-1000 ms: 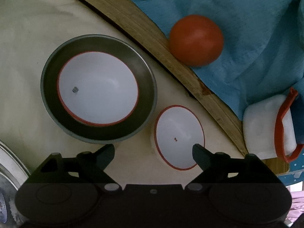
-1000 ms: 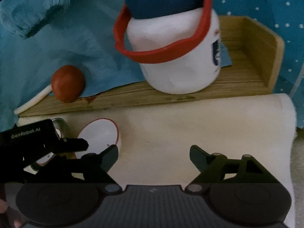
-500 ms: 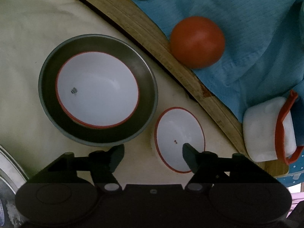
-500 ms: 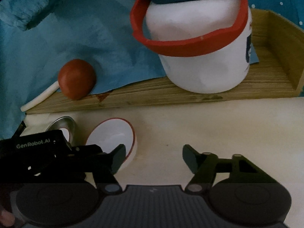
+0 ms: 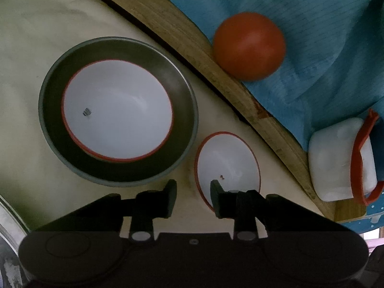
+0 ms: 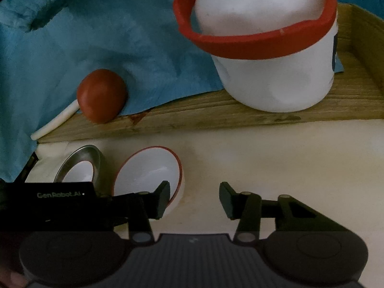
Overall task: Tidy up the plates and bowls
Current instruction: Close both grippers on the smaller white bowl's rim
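Observation:
A small white bowl with a red rim [image 5: 228,160] sits on the cream table cloth; it also shows in the right wrist view [image 6: 148,170]. My left gripper [image 5: 193,195] straddles its near-left rim, one finger inside and one outside, jaws narrowed but a gap still shows. To the left, a larger white red-rimmed bowl [image 5: 117,109] rests inside a dark metal plate [image 5: 182,110]. My right gripper [image 6: 194,198] is open and empty just right of the small bowl, above the cloth.
A wooden tray [image 6: 216,115] at the back holds a white tub with a red handle [image 6: 268,55], a red tomato [image 6: 102,96], a white stick [image 6: 55,122] and blue cloth [image 6: 96,36]. Another metal rim [image 5: 9,213] shows at the left edge.
My left gripper's jaws have narrowed a lot around the small bowl's rim. My right gripper has moved forward and left toward the small bowl, and its jaws have narrowed somewhat.

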`<act>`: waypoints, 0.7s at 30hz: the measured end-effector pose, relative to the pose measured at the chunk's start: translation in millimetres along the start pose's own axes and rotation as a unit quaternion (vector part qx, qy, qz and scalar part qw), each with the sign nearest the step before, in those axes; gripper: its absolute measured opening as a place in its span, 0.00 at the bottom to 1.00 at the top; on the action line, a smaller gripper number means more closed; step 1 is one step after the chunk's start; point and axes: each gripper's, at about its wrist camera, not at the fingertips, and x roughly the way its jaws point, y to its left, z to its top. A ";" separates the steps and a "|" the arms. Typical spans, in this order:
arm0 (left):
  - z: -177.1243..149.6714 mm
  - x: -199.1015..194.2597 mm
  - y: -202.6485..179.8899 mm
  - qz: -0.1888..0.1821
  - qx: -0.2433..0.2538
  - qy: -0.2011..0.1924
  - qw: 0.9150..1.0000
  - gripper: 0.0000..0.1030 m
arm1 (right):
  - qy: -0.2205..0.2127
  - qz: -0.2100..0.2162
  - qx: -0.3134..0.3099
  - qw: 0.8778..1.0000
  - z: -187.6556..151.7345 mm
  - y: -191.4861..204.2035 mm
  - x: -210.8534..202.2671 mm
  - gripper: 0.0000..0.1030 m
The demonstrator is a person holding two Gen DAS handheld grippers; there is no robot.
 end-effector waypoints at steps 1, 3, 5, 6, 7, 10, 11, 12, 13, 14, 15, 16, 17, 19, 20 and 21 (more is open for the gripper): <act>-0.1 0.6 -0.2 0.000 0.001 0.000 1.000 0.30 | 0.000 0.001 -0.001 1.000 -0.2 0.2 0.2 0.49; -0.7 2.0 -0.8 0.000 0.003 -0.001 1.000 0.27 | 0.000 0.006 -0.002 1.000 -0.4 0.6 0.4 0.44; -0.8 2.6 -0.9 -0.001 0.004 -0.001 1.000 0.25 | -0.001 0.012 0.001 1.000 -0.7 1.2 0.2 0.39; -0.8 2.8 -1.2 0.000 0.004 -0.001 1.000 0.25 | -0.001 0.014 0.002 1.000 -0.7 1.9 0.1 0.37; -0.7 3.3 -1.3 0.000 0.005 -0.001 1.000 0.25 | -0.002 0.016 0.003 1.000 -0.8 2.3 0.3 0.34; -0.5 3.8 -1.7 -0.003 0.008 -0.002 1.000 0.22 | -0.002 0.023 0.003 1.000 -0.9 5.5 1.5 0.26; -0.7 3.7 -2.4 -0.003 0.011 -0.001 1.000 0.22 | -0.002 0.024 0.001 1.000 -0.9 6.9 1.6 0.25; -0.4 4.1 -2.7 -0.004 0.013 0.000 1.000 0.22 | -0.002 0.025 0.000 1.000 -0.6 8.1 1.9 0.23; 0.1 4.9 -2.8 -0.005 0.015 0.001 1.000 0.21 | -0.002 0.027 0.000 1.000 -0.4 9.0 1.9 0.21; 0.4 5.1 -3.1 -0.006 0.016 0.003 1.000 0.21 | -0.002 0.027 0.000 1.000 -0.4 9.7 2.2 0.20; 0.8 6.1 -3.7 -0.006 0.016 0.003 1.000 0.21 | -0.002 0.028 0.001 1.000 -0.5 10.0 2.5 0.19; 1.0 7.7 -4.9 -0.007 0.017 0.003 1.000 0.20 | -0.002 0.029 0.002 1.000 -0.5 10.1 2.2 0.19; 1.3 8.6 -5.2 -0.008 0.018 0.004 1.000 0.20 | -0.002 0.029 0.003 1.000 -0.6 10.3 2.2 0.18; 1.9 10.2 -5.5 -0.010 0.018 0.006 1.000 0.20 | -0.001 0.028 -0.001 1.000 -0.8 11.9 2.3 0.17; 2.9 10.8 -5.5 -0.011 0.019 0.006 1.000 0.18 | -0.001 0.027 -0.002 1.000 -1.1 12.6 2.3 0.17; 3.1 11.0 -5.8 -0.012 0.021 0.006 1.000 0.18 | -0.001 0.027 -0.002 1.000 -0.9 12.6 1.0 0.15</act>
